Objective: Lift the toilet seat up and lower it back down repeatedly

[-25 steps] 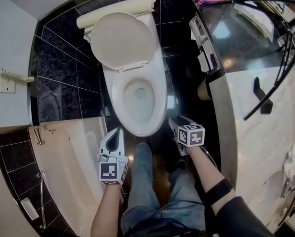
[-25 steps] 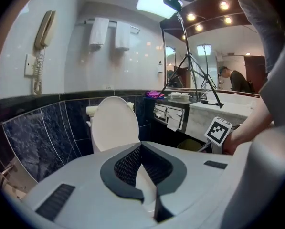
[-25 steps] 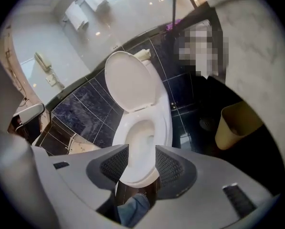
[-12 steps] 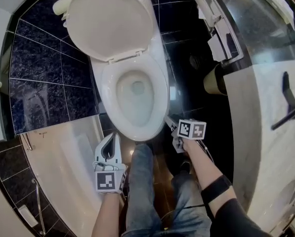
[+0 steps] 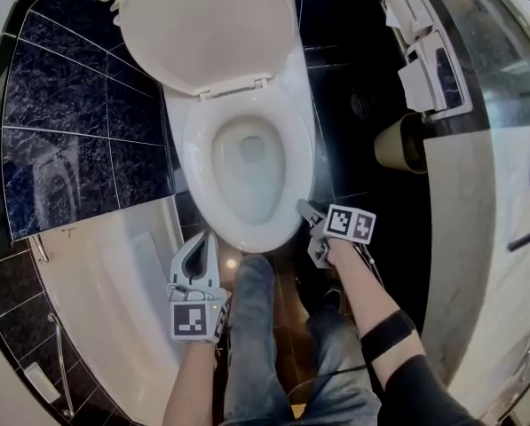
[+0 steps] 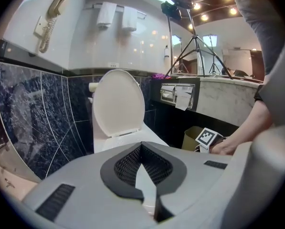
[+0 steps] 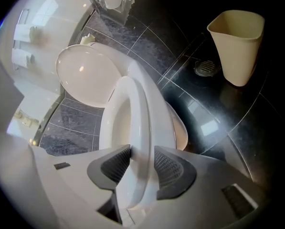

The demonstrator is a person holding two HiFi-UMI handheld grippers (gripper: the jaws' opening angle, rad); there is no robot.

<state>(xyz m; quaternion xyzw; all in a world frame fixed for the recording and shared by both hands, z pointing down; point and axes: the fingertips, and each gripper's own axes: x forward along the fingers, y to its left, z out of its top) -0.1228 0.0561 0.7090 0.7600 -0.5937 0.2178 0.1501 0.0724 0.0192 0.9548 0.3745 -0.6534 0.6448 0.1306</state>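
Right gripper (image 5: 307, 209): jaws just closing, now gripping the front rim of the seat (image 7: 140, 128).
Left gripper (image 5: 213, 236): jaws together, empty, near seat's front.
Seat: lowered.
Lid (image 5: 202, 25): raised.

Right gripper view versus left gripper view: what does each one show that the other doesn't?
Only the right gripper view: the right hand-held gripper with its jaws astride the seat, just closing; a floor drain. Only the left gripper view: wall phone, tripod, paper holder, and the left hand-held gripper, tips together, empty. Both: raised lid, bin.
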